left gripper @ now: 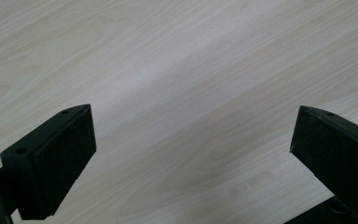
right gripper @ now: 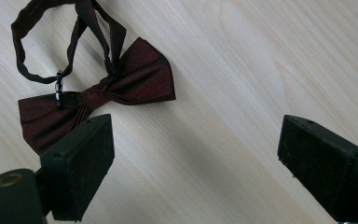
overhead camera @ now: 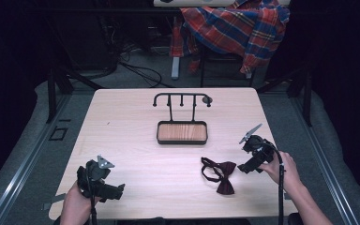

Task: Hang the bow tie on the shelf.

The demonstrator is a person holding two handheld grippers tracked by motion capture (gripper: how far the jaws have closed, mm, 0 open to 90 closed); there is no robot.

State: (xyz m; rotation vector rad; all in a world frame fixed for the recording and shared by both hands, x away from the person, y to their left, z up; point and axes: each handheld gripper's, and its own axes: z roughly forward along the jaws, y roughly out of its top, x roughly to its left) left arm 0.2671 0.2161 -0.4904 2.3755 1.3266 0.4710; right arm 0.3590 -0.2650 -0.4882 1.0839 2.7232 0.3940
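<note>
The dark red bow tie (overhead camera: 221, 174) lies flat on the table (overhead camera: 136, 140) at about five o'clock from the hook stand (overhead camera: 182, 123) — untouched, so the step seems the approach: the right gripper (overhead camera: 249, 159), jaws spread and empty, must close in from three o'clock, while the left gripper (overhead camera: 104, 183) — equally released — waits at seven o'clock.

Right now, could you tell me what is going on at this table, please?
A person holds a gripper in each hand over a wooden table. Both are open and hold nothing. The right gripper sits just beside a dark red bow tie lying flat with its strap looped out. The left gripper is over bare wood near the front edge. A black rack with a tray stands untouched farther back.
</note>
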